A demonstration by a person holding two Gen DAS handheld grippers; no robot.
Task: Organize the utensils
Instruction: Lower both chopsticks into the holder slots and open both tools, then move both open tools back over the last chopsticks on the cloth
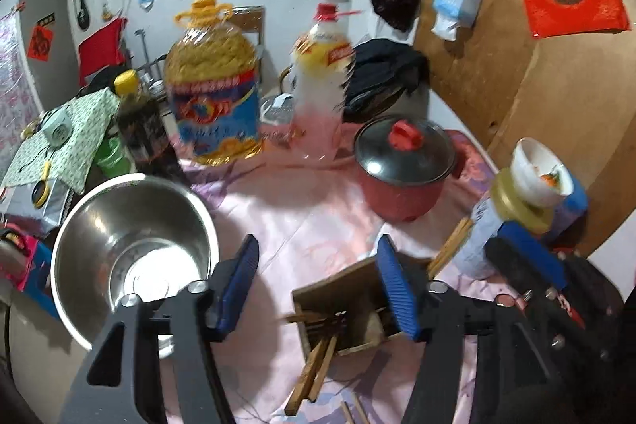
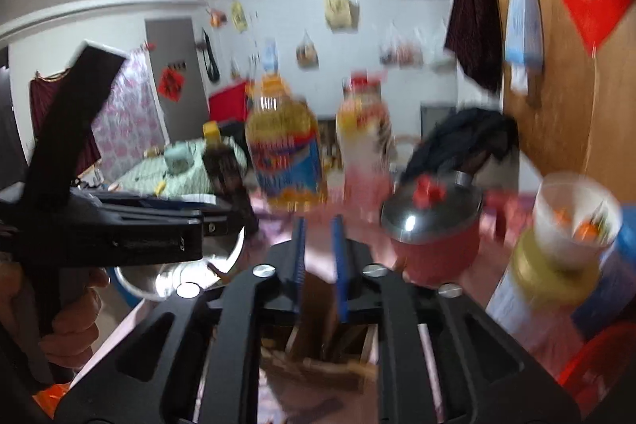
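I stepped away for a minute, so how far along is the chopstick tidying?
Partly done: several chopsticks already lie in the cardboard box. In hand: nothing visible; the left gripper is open above the box, and the right gripper looks empty. Left: loose chopsticks beside the box and more at the cloth's near edge.

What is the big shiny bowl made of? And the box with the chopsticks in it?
The bowl looks like polished metal, probably stainless steel: its inside mirrors the light. The box looks like plain brown wood or thick cardboard, matte; blur leaves that open. The chopsticks look like unpainted wood or bamboo.
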